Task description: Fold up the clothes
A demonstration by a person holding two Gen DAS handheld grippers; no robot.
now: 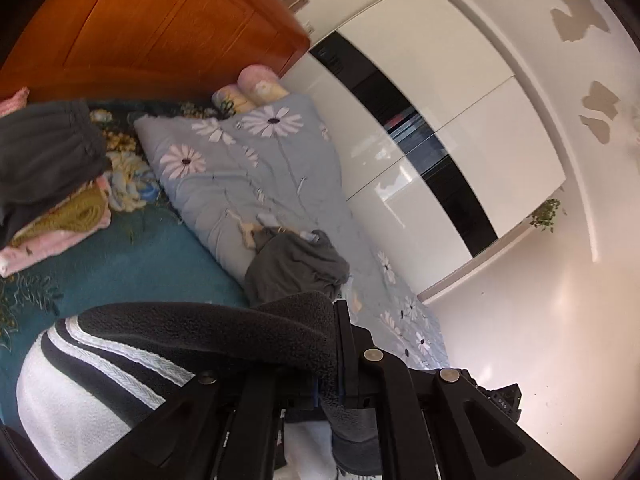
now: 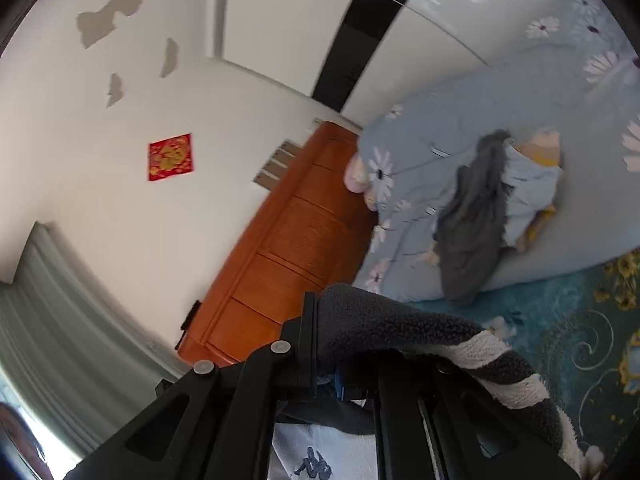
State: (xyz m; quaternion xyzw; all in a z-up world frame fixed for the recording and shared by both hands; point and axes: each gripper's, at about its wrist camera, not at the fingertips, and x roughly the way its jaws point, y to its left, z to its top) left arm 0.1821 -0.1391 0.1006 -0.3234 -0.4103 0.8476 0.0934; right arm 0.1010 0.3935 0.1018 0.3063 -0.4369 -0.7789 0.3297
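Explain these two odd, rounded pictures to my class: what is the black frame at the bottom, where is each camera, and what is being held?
Each picture comes from a fisheye camera on a hand-held two-finger gripper, looking along its fingers. The black frames are the left gripper and the right gripper. Both are shut on one dark grey fleece garment with white stripes, lifted above a bed with a teal floral blanket. On the bed lie a pale blue daisy-print quilt, a crumpled grey garment and a stack of folded clothes.
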